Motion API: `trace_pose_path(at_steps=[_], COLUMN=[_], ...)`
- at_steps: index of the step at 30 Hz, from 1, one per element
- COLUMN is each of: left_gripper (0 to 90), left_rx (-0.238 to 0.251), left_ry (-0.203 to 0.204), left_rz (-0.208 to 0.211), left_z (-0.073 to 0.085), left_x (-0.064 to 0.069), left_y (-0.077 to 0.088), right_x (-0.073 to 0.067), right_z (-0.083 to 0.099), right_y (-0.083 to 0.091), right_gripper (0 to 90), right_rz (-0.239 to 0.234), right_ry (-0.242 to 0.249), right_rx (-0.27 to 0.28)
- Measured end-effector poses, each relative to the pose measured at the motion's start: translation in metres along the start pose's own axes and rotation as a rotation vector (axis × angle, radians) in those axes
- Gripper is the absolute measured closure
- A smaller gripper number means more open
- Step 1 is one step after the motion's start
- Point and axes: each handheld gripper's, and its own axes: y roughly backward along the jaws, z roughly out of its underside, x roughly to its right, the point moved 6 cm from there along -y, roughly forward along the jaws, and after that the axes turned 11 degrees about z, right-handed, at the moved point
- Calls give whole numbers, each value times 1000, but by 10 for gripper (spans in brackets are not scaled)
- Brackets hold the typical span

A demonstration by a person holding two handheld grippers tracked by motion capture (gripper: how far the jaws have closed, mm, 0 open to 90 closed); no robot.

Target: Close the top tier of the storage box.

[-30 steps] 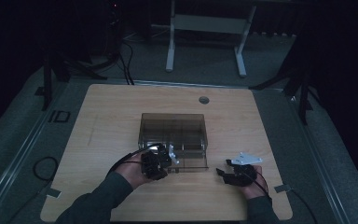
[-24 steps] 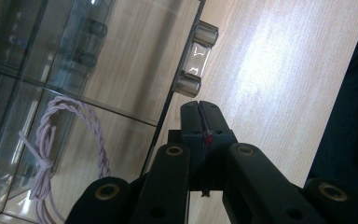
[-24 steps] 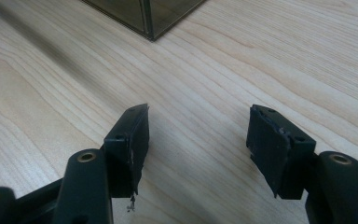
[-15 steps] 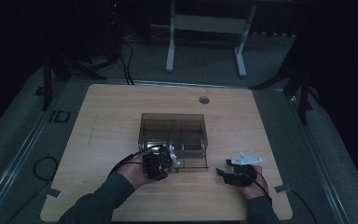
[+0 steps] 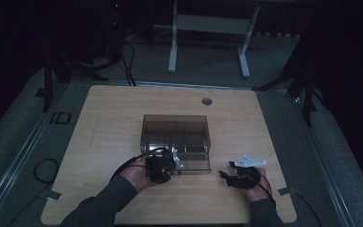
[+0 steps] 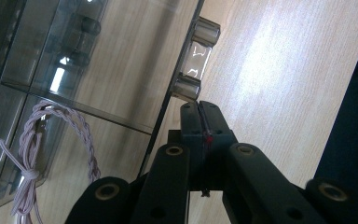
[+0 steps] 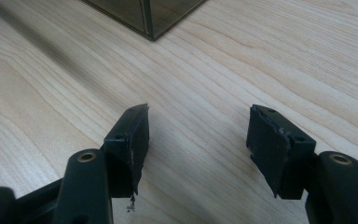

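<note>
We find the left gripper [image 6: 200,114] nearest in its own view, jaws pressed together with only a thin seam between them and a small red speck in that seam; we cannot tell whether anything is pinched there. Its tips sit just below a clear latch [image 6: 196,60] on the edge of the box [image 6: 98,60]. Behind the smoked wall, a twisted pale cord [image 6: 30,158], knotted into a loop, lies in the compartment at the lower left of that view. Partition walls divide the interior beyond it.

In the right gripper view, the right gripper [image 7: 198,135] is released, jaws wide apart over bare table [image 7: 242,56]. A corner of the box [image 7: 151,18] shows near the top edge, well apart from the jaws.

From the high view, the left hand [image 5: 139,172] holds the left gripper [image 5: 163,166] against the box's near left corner. The right hand [image 5: 255,182] holds the right gripper [image 5: 227,175] low over the table, to the right of the box and apart from it; a grey plate [image 5: 247,161] sits on top. The box [image 5: 176,142] stands around the middle of the table [image 5: 108,127]. A round hole [image 5: 206,101] lies near the far edge. Beyond the table, a white frame [image 5: 210,35] stands on the floor [image 5: 217,71].
</note>
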Motion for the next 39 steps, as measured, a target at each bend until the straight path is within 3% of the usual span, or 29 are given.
trace_pose_path(at_steps=[21,39], left_gripper=[900,900], left_rx=[3,27], left_ry=[5,2], left_rz=[-12,-28], left_z=[-2,-3], left_x=[-2,-3], left_y=[-3,6], right_x=[0,0], right_z=[0,0], right_y=[0,0], right_gripper=[392,392], right_rz=[0,0], right_ry=[0,-1], right_rx=[0,0])
